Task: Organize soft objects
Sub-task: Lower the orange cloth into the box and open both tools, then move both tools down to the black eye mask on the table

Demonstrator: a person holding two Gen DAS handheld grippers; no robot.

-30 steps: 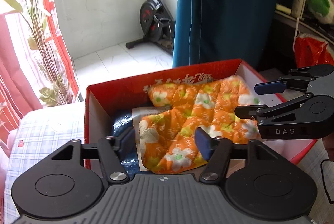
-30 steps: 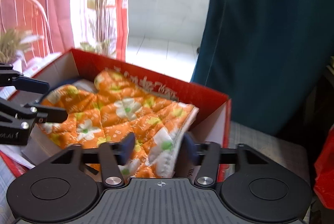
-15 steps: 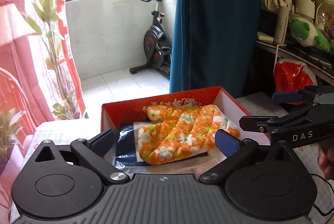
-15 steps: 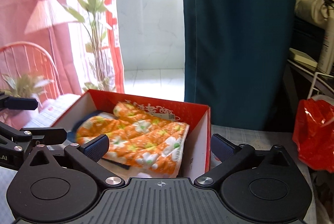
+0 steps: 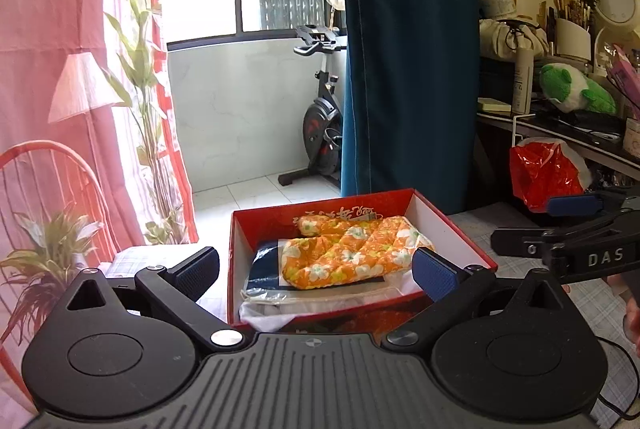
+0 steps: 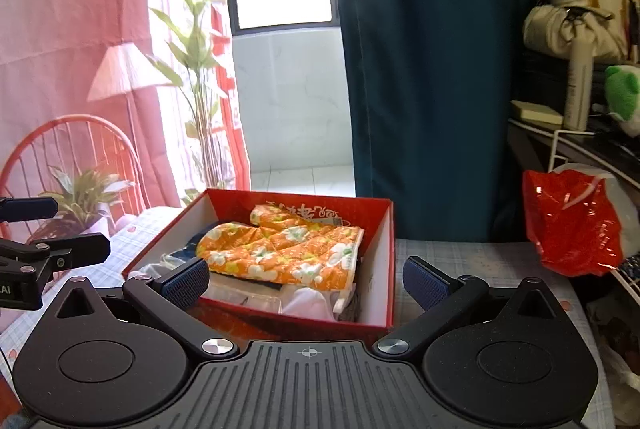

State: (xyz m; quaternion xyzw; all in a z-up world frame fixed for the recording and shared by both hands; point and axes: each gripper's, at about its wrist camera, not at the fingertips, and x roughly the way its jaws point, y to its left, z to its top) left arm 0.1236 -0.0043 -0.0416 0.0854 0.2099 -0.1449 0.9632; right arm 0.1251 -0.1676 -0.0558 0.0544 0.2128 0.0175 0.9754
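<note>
Orange floral quilted cloth [image 5: 352,251] sits folded inside the red box [image 5: 440,217], and that's the picture from the left wrist camera. It lies on top of a dark blue item [image 5: 264,265] and some clear plastic wrapping [image 5: 276,303] at the near end. The left gripper [image 5: 316,269] is held short of the box, its jaws having just swung wide apart, with nothing clamped between them. Over on the right edge the right gripper [image 5: 560,225] pokes in from the side, jaws also spread, clear of the box. A teal curtain [image 5: 408,49] hangs behind, an exercise bike [image 5: 320,133] beyond it.

Switching to the right wrist camera: same red box [image 6: 380,269] on the checked counter [image 6: 460,253], orange cloth [image 6: 288,253] lying flat across it, white fabric [image 6: 308,303] tucked under its near corner. The right gripper [image 6: 306,281] has just opened up fully, jaws empty, on the near side of the box. The left gripper [image 6: 52,229] shows at the left edge. A red plastic bag [image 6: 572,221] hangs off to the right.
</note>
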